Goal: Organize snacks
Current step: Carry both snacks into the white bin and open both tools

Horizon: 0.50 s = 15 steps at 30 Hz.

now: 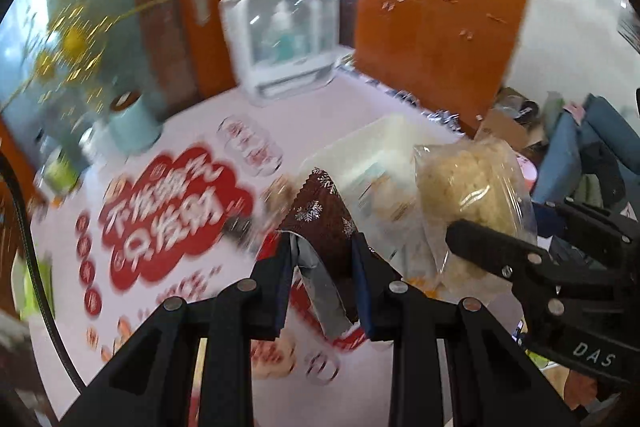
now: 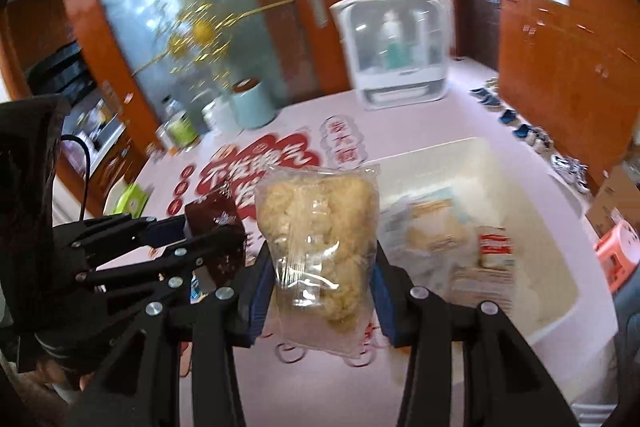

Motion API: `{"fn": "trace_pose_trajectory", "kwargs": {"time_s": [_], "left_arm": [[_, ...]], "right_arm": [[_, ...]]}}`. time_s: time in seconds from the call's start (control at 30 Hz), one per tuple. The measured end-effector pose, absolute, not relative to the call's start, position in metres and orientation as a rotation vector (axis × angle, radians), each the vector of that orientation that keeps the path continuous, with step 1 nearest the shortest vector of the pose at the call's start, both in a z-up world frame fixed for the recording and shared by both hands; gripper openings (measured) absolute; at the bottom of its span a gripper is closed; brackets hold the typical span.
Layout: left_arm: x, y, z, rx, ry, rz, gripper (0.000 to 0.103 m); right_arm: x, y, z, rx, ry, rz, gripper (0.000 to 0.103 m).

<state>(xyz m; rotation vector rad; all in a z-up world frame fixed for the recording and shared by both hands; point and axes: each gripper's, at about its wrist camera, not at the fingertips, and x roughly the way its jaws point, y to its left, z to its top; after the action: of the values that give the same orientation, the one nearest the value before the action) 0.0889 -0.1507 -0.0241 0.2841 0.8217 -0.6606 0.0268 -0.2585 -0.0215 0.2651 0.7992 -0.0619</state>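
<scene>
My left gripper (image 1: 322,247) is shut on a dark brown snack packet with silver snowflakes (image 1: 324,223), held above the table; the packet also shows in the right wrist view (image 2: 218,227). My right gripper (image 2: 320,267) is shut on a clear bag of pale yellow puffed snack (image 2: 318,227), also seen in the left wrist view (image 1: 472,187). A white plastic bin (image 2: 556,251) with several snack packets inside sits on the table just right of the right gripper, and behind both packets in the left wrist view (image 1: 380,143).
The pink table (image 2: 460,95) has a red printed sticker (image 1: 172,211). A white appliance (image 2: 394,51), a mint canister (image 2: 252,103) and bottles stand at the far side. Orange cabinets (image 2: 568,67) and shoes line the right.
</scene>
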Motion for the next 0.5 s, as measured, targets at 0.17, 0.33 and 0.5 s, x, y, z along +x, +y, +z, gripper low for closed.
{"fn": "trace_pose_trajectory", "kwargs": {"time_s": [0.17,0.33,0.5], "left_arm": [[0.098,-0.204,-0.01,0.304,0.765,-0.714,0.026],[0.115,-0.243,-0.02,0.331,0.775,-0.733,0.026],[0.134,-0.278,-0.056,0.422,0.831,-0.695,0.051]], "right_arm": [[0.017,-0.305,-0.004,0.284,0.728,-0.165,0.045],[0.021,-0.346,0.001,0.295,0.697,-0.247,0.045],[0.038,-0.379,-0.017,0.337,0.753,-0.294,0.049]]}}
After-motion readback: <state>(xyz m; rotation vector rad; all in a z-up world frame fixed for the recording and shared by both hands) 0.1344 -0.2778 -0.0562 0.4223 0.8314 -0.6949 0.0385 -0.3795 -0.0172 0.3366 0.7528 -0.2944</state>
